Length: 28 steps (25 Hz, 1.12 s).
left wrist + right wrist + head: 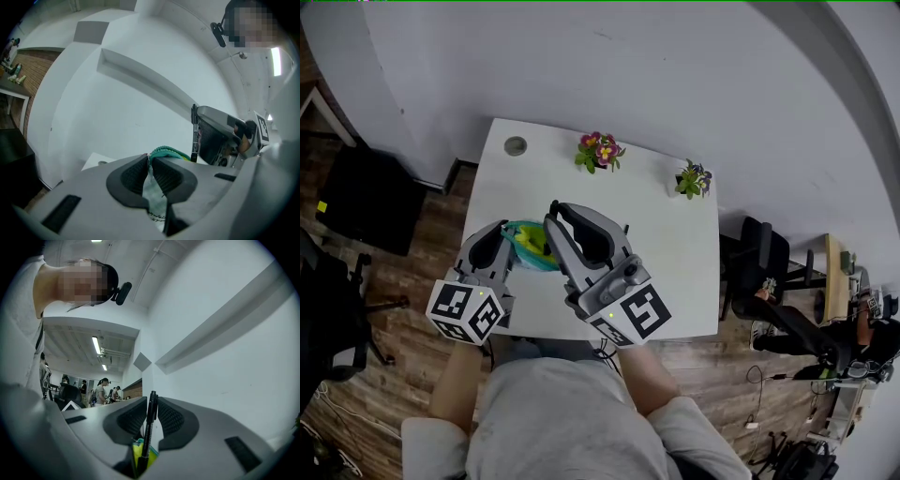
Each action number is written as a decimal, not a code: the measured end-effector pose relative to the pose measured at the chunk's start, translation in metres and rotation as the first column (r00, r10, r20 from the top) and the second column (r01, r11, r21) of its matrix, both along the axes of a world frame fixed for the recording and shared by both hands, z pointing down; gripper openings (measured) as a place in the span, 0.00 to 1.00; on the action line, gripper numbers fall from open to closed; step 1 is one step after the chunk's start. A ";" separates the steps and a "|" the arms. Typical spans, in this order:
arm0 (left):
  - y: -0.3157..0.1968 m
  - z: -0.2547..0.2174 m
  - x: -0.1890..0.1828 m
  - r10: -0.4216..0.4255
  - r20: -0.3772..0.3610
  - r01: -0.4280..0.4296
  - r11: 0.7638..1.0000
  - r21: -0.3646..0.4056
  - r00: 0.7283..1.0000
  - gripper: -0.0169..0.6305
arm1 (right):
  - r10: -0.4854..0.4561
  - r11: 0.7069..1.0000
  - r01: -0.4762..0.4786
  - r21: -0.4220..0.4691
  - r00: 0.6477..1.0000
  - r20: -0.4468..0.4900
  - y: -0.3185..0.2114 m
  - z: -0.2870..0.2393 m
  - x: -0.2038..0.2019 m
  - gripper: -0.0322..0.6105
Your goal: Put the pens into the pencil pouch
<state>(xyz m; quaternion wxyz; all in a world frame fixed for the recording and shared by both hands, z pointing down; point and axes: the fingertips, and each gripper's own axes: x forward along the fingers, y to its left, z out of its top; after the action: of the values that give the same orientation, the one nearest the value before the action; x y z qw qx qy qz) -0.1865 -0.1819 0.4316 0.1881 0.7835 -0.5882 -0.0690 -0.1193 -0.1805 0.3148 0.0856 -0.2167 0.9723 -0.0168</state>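
A teal pencil pouch [528, 246] with a yellow-green inside lies on the white table [675, 253], between the two grippers. My left gripper [508, 234] is shut on the pouch's edge [151, 180] beside the teal zipper [168, 151] and holds it up. My right gripper [557, 216] is shut on a black pen [150, 420], which stands upright between the pads. The pen's lower end sits by something yellow-green [138, 452]. In the left gripper view the same pen [194, 133] shows just above the pouch's opening, in the right gripper [199, 129].
Two small flower pots [599, 150] [693, 178] stand along the table's far edge, with a round grey grommet [516, 145] at the far left corner. A black office chair [337, 309] stands left of the table. Another chair [759, 248] and a seated person [797, 328] are at the right.
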 end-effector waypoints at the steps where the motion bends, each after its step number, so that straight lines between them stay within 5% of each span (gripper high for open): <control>1: 0.000 -0.001 -0.001 -0.002 -0.006 0.002 1.000 0.002 1.000 0.11 | 0.001 1.000 -0.001 0.001 1.000 -0.004 0.001 0.001 0.001 0.16; 9: 0.002 -0.007 -0.001 0.003 -0.073 -0.002 1.000 0.009 0.997 0.11 | 0.044 0.997 -0.043 0.066 0.999 -0.008 0.002 -0.008 0.009 0.15; 20: 0.003 -0.013 0.000 0.008 -0.109 -0.006 1.000 0.020 0.994 0.11 | -0.002 0.999 0.004 0.046 0.998 -0.056 0.015 0.007 0.004 0.17; 28: 0.009 -0.016 0.001 0.021 -0.113 -0.018 1.000 0.025 0.993 0.11 | 0.101 0.995 -0.101 -0.004 0.990 -0.098 0.005 0.018 0.021 0.14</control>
<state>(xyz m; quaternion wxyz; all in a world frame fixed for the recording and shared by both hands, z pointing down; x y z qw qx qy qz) -0.1854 -0.1725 0.4159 0.2126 0.7863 -0.5679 -0.1185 -0.0985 -0.1754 0.3330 0.0379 -0.2666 0.9630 -0.0061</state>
